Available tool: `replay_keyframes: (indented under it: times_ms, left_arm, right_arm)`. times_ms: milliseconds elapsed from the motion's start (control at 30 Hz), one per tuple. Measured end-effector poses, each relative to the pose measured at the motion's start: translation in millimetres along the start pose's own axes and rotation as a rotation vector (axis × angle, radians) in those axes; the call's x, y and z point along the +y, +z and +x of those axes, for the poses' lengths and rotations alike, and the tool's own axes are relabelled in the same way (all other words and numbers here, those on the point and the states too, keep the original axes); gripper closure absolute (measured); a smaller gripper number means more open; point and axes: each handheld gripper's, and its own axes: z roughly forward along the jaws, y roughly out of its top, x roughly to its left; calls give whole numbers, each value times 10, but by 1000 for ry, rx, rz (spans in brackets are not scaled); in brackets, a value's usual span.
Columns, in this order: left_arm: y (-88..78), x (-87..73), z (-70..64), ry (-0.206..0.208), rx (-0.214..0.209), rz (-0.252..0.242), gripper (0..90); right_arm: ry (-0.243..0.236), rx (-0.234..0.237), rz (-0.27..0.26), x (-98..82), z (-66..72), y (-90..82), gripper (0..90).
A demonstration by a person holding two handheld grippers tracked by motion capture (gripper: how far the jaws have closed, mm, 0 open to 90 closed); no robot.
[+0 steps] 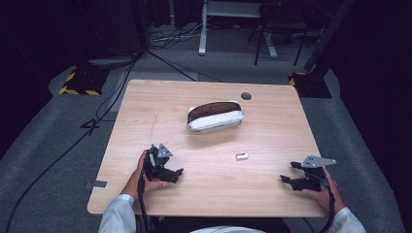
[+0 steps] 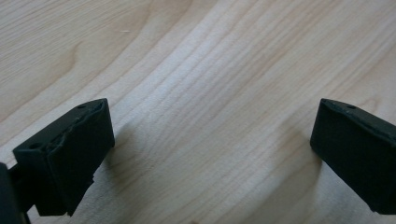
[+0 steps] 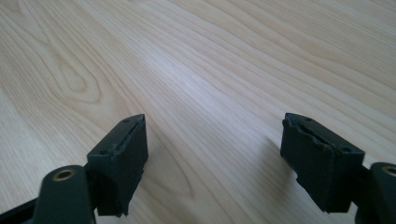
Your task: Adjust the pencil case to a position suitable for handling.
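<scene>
On the wooden table [image 1: 272,131], a white oblong case [image 1: 215,117] with a brown inside lies at the middle, toward the far side. A small silvery piece [image 1: 241,156] rests nearer to me, right of centre. A hand holds my left gripper [image 1: 175,173] low over the near-left part of the table. Its jaws stand wide apart over bare wood in the left gripper view [image 2: 210,126], with nothing between them. My right gripper [image 1: 287,172] sits at the near-right corner, pointing left. It is open too, with only wood grain between its jaws in the right gripper view [image 3: 214,128].
A dark round hole [image 1: 246,96] marks the table's far side. Around the table lie grey floor, black cables [image 1: 73,141], yellow-black stand bases [image 1: 80,82] and white frame legs [image 1: 203,29] at the back. Both white sleeves enter over the near edge.
</scene>
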Motion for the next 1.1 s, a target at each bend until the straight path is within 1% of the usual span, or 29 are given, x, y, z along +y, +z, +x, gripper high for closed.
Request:
replay_keyframes:
  times_ms: [33, 67, 100, 133, 167, 267, 333, 433, 467, 567, 633, 667, 733, 767, 900, 1000, 1033, 1067, 1100]
  left_arm:
    - [-4, -2, -3, 9, 1, 1, 2]
    - [-5, -3, -7, 9, 6, -1, 2]
    - [-1, -7, -16, 1, 0, -3, 3]
    - [-6, -8, -17, 7, 1, -1, 3]
    - [-7, -9, -22, 5, 5, -1, 6]
    - [-7, -11, -29, 0, 5, -2, 6]
    - [-7, -12, -30, 1, 7, -3, 6]
    - [-8, -12, -31, 2, 8, -3, 6]
    - [-9, -12, -31, 2, 8, -2, 6]
    - [-7, -13, -32, 1, 8, -4, 6]
    - [-8, -12, -32, 1, 9, -3, 6]
    - [-7, -13, -33, 0, 9, -5, 6]
    - [-8, -14, -38, -3, 8, -6, 7]
    - [-12, -13, -37, 3, 10, -3, 6]
    - [-10, -13, -43, 1, 2, -3, 6]
    - [-8, -12, -43, 2, -2, -3, 6]
    - [-9, -5, -36, 14, -2, 2, 6]
    - [-4, -2, -36, 15, -4, 1, 6]
    - [1, 2, -38, 13, -4, -2, 6]
  right_arm:
    - [-9, 9, 3, 40, 20, 43, 230]
    - [-12, 16, 2, 115, 68, 124, 230]
    - [-18, 22, 6, 161, 98, 169, 230]
    - [-18, 22, 6, 161, 98, 169, 230]
    - [-37, 38, 0, 247, 162, 268, 229]
    - [-61, 67, 1, 367, 228, 398, 229]
    - [-73, 82, 4, 486, 275, 522, 229]
    - [-81, 90, 7, 636, 353, 679, 229]
    - [-86, 94, 15, 704, 404, 743, 230]
    - [-100, 108, 14, 824, 524, 874, 229]
    - [-96, 101, 10, 905, 592, 965, 230]
    - [-90, 99, 11, 934, 626, 997, 229]
    - [-96, 101, 7, 970, 679, 1040, 236]
    - [-95, 100, 5, 985, 700, 1056, 242]
    - [-88, 97, 2, 1023, 749, 1091, 284]
    - [-91, 98, -9, 1037, 774, 1100, 379]
    - [-87, 96, -10, 1041, 779, 1100, 425]
    - [-90, 101, -12, 1044, 787, 1094, 450]
    - [-92, 97, -11, 1042, 791, 1089, 451]
